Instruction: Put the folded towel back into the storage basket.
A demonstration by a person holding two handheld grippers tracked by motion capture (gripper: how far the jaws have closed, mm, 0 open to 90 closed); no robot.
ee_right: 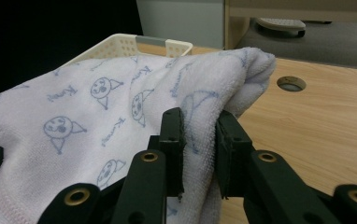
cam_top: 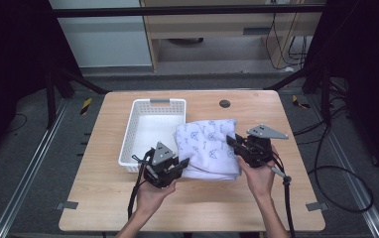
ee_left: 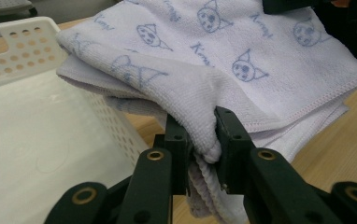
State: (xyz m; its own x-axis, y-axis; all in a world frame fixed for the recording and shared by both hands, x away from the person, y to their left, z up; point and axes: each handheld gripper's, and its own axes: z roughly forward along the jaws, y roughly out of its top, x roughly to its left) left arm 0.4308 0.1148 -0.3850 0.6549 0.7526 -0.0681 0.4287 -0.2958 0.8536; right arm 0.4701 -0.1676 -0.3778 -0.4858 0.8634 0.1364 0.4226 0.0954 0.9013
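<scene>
While your left tongs (cam_top: 181, 165) and right tongs (cam_top: 230, 141) each clamp the folded white cat-printed towel (cam_top: 208, 144) mid-frame, the white perforated plastic basket (cam_top: 134, 130) sits just left on the wooden counter (cam_top: 227, 203).

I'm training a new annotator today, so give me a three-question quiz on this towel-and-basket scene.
1. True or false: both grippers are shut on the folded towel.
2. Where is the white basket relative to the towel? A) left of it B) right of it C) on top of it
3. Fill in: the towel carries a blue ____ print.

Key: 1 true: the left gripper and the right gripper each pinch an edge. 2 A. 3 cat-face.
</scene>
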